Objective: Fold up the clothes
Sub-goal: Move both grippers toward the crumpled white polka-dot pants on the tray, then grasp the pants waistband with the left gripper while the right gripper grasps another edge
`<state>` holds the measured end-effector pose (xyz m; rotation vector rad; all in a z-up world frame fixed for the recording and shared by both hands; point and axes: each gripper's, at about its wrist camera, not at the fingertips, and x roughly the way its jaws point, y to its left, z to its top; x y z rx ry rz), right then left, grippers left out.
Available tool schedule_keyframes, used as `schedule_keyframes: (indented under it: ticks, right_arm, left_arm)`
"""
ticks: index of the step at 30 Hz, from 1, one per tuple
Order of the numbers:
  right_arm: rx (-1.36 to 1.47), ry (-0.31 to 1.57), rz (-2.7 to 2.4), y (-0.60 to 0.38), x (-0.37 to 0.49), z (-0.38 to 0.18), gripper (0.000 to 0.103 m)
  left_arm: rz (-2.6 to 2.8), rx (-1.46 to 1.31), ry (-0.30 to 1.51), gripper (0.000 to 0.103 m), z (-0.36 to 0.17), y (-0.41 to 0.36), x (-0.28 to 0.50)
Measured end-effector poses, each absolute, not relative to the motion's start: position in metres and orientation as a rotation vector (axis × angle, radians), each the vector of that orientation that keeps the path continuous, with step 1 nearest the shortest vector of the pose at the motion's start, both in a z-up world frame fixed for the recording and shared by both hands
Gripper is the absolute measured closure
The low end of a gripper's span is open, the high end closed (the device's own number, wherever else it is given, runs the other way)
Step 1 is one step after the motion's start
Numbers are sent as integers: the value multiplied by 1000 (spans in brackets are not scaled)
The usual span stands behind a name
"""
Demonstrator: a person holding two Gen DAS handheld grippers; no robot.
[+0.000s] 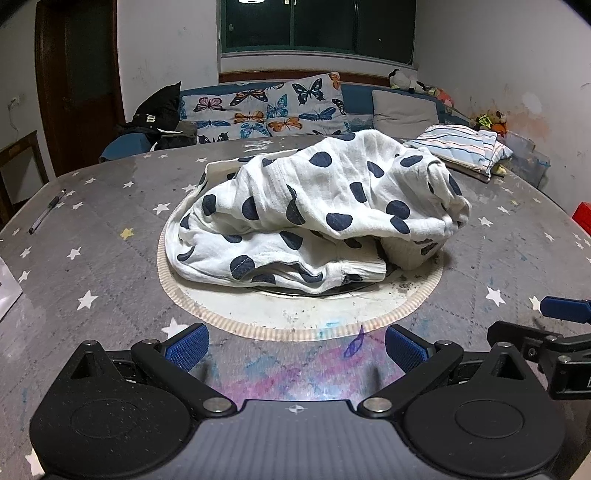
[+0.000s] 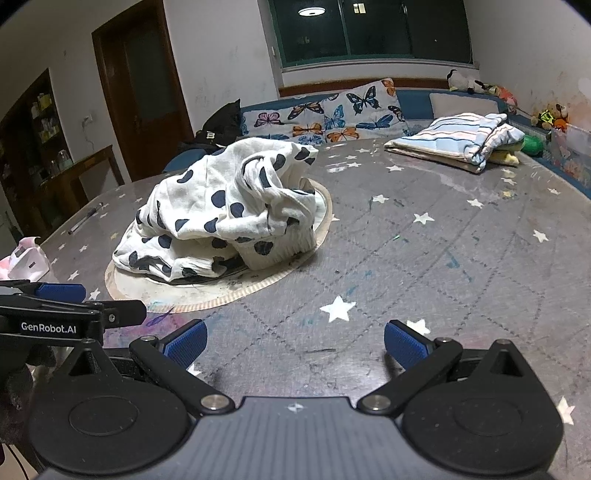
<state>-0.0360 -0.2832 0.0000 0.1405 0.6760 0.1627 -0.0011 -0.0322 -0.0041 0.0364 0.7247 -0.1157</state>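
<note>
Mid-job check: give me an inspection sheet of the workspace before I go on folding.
Surface: grey star-print table cover, stained, with a round cut-out at its centre.
Job's things: polka-dot garment crumpled in a heap over the cut-out; striped garment folded at the far right.
Clutter: pen at the left edge; pink-and-white packet.
Grippers: left gripper and right gripper both open, empty, short of the heap.
Cables: nothing seen.
Surroundings: butterfly cushions, plush toys, dark window.
</note>
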Motion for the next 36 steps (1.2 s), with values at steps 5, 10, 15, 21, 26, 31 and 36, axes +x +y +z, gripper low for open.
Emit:
schedule_keyframes:
  ticks: [5, 10, 15, 21, 26, 31, 36]
  right_arm:
    - [136, 685, 168, -282, -30, -1, 0]
    - [134, 694, 170, -283, -24, -3, 0]
    - [126, 696, 165, -287, -17, -3, 0]
    - [106, 688, 157, -292, -5, 0, 1]
    - [93, 682, 151, -298, 8, 4, 8]
    - [83, 672, 163, -302, 18, 9, 14]
    - [70, 664, 195, -302, 29, 13, 23]
  left_arm:
    - [-120, 39, 732, 0, -6, -33, 5]
    - [-125, 41, 732, 0, -5, -35, 10]
    - [-126, 36, 722, 0, -4, -35, 17]
    - [-157, 44, 702, 1, -3, -39, 25]
    - [-210, 69, 695, 10, -4, -49, 35]
    - [-287, 106, 677, 20, -5, -63, 40]
    - [-318, 124, 687, 40, -12, -72, 55]
